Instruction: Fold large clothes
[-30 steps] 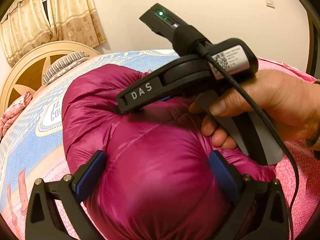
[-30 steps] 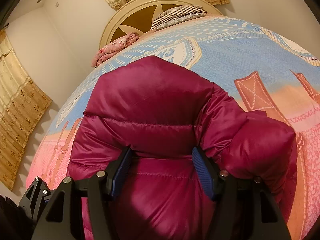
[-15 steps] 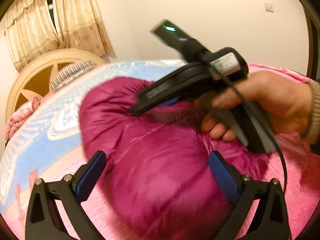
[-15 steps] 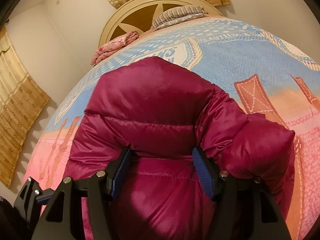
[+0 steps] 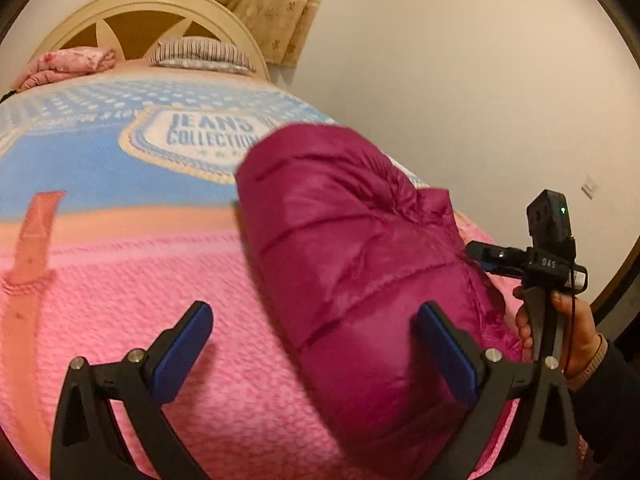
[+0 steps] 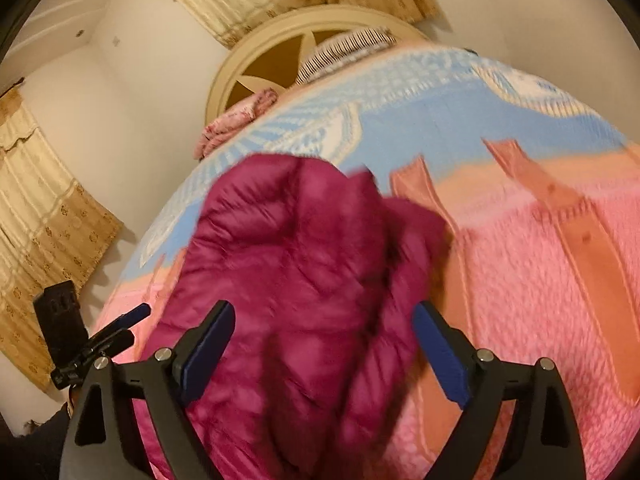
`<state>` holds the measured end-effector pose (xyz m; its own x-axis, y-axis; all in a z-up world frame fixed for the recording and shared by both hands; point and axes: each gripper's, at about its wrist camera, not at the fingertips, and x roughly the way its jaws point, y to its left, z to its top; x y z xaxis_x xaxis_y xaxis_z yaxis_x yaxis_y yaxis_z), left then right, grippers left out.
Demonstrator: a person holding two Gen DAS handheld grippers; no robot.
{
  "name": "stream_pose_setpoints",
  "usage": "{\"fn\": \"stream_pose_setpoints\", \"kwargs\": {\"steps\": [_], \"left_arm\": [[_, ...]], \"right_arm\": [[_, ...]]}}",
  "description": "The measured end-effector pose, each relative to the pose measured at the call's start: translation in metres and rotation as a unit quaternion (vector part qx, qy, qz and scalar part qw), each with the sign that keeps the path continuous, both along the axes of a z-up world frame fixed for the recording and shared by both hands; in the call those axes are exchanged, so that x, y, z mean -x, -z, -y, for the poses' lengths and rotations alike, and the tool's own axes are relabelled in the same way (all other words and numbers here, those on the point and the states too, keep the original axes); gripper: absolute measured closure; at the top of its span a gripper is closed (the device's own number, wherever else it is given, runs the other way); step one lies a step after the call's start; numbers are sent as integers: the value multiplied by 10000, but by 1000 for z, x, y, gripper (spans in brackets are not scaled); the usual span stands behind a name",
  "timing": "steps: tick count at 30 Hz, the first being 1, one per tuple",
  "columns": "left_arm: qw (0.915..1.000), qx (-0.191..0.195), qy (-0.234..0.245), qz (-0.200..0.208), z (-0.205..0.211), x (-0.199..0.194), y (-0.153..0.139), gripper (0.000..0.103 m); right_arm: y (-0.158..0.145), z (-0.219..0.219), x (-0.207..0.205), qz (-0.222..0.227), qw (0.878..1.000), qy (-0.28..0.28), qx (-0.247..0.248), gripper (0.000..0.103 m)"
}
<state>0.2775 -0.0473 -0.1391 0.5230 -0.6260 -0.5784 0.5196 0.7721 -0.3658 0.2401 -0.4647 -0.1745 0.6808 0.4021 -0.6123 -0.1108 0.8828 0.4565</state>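
Observation:
A magenta quilted puffer jacket [image 5: 352,264] lies bundled in a folded heap on the bed; it also shows in the right wrist view [image 6: 296,288]. My left gripper [image 5: 316,352] is open and empty, above the jacket's near left edge. My right gripper [image 6: 324,352] is open and empty, hovering over the jacket's near end. The right gripper also shows in the left wrist view [image 5: 480,258], held by a hand at the jacket's right side. The left gripper shows in the right wrist view [image 6: 132,324], at the jacket's left.
The bed is covered by a pink and blue blanket [image 5: 120,280] with a "JEANS COLLECTION" print. A striped pillow [image 5: 200,52] and a folded floral quilt [image 5: 68,64] lie by the cream headboard [image 5: 132,8]. Walls and curtains [image 6: 44,208] surround the bed.
Both grippers have pulled back from the jacket and apart from each other. The right gripper's fingers stand wider open. The jacket stays bundled on the bed.

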Motion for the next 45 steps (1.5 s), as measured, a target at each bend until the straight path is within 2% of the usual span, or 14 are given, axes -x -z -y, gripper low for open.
{"fn": "stream_pose_setpoints", "kwargs": {"steps": [3, 7, 14, 16, 19, 22, 23, 25, 34, 45], "left_arm": [[9998, 108, 88, -128, 7, -2, 5, 0], [9986, 291, 161, -418, 8, -15, 17, 0], [9924, 600, 370, -1005, 17, -36, 33, 0], [9915, 641, 419, -1055, 22, -37, 33, 0], [9937, 565, 499, -828, 27, -27, 26, 14], [9959, 390, 567, -581, 28, -15, 16, 26], [9960, 391, 585, -543, 27, -11, 13, 31], [9965, 374, 599, -446, 24, -2, 6, 35], [9986, -69, 425, 317, 6, 52, -31, 36], [9974, -378, -391, 476, -13, 64, -37, 36]], "right_arm": [[14, 7, 0, -187, 9998, 78, 30, 11], [27, 18, 1, -322, 9985, 138, -425, 10], [32, 0, -14, -374, 9969, -339, -604, 10], [34, -6, -21, -389, 9954, -446, -754, 12], [36, -13, -26, -399, 9913, -588, -1109, 35], [35, -16, -18, -210, 9897, -640, -1262, 51], [35, -15, -14, -162, 9888, -633, -1339, 53], [34, -15, -7, -105, 9880, -618, -1409, 55], [4, -54, 15, 162, 9864, -991, -1301, 59], [-4, -136, 12, 205, 9747, -1662, -1482, 61]]}}
